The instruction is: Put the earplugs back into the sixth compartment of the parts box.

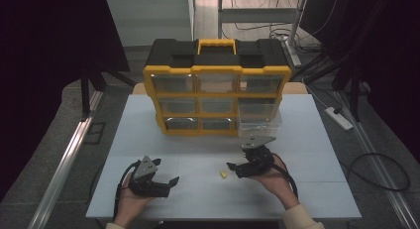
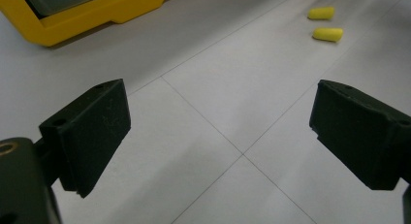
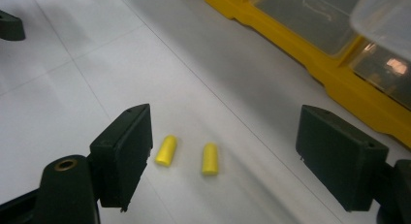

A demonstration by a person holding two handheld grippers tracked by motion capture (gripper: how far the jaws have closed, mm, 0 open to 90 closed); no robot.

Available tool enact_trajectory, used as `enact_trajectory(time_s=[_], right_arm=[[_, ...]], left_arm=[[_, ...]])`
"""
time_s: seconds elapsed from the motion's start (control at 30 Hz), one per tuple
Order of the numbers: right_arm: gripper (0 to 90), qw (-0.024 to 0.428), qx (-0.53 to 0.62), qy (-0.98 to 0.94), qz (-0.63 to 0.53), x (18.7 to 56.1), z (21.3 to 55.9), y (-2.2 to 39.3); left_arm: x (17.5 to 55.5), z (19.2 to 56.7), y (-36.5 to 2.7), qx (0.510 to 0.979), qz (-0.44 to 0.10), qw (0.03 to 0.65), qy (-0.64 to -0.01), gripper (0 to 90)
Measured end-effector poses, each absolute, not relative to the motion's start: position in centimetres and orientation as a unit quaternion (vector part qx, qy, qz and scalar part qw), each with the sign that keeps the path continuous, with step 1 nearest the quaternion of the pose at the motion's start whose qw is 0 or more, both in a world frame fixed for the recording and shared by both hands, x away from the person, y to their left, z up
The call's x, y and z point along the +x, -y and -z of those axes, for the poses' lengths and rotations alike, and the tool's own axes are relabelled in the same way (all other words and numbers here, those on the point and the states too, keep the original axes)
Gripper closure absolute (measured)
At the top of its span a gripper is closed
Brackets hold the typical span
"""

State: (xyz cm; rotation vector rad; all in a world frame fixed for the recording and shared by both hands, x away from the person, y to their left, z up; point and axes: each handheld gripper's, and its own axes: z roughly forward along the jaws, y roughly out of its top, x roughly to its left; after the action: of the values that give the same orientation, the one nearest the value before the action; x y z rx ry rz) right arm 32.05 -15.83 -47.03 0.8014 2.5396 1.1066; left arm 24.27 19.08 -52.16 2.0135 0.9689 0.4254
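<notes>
Clearly two pieces: yellow earplugs [image 3: 188,155] are lying side by side on the white table [image 1: 148,135], near the yellow drawer organizer [image 1: 216,92].
Right gripper [image 3: 223,156]: jaws are gaping wide, straddling both plugs, gripping nothing.
Left gripper [image 2: 220,136]: jaws are spread wide, holding nothing, well apart from the plugs.
Handling: probably light, soft foam, prone to rolling; I would be pinching one across its middle, gently.
Pulled-out drawer [image 1: 260,121]: sticking out at the organizer's lower right.

White tabletop [image 1: 148,140] with thin seam lines, yellow and black drawer organizer [image 1: 216,90] standing at its far middle, one clear drawer [image 1: 258,119] pulled out at its lower right, two small yellow earplugs [image 3: 166,150] [image 3: 210,158] lying side by side near the front centre
</notes>
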Motion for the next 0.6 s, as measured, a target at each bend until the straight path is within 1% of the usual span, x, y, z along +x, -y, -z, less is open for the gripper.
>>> enact_trajectory(time_s=[0.1, 0.17, 0.6], right_arm=[[21.1, 0.122, 0.271, -0.879, -0.373, 32.1, 47.8, 15.4], [21.2, 0.127, 0.268, -0.885, -0.359, 32.2, 48.3, 15.1], [23.8, 0.119, 0.284, -0.894, -0.326, 33.0, 49.7, 14.7]], left_arm=[[24.3, 52.2, -19.1, 0.804, -0.170, 0.420, -0.386, 7.5], [24.2, 52.2, -19.1, 0.804, -0.171, 0.419, -0.386, 7.5], [24.1, 52.2, -19.1, 0.806, -0.172, 0.416, -0.384, 7.5]])
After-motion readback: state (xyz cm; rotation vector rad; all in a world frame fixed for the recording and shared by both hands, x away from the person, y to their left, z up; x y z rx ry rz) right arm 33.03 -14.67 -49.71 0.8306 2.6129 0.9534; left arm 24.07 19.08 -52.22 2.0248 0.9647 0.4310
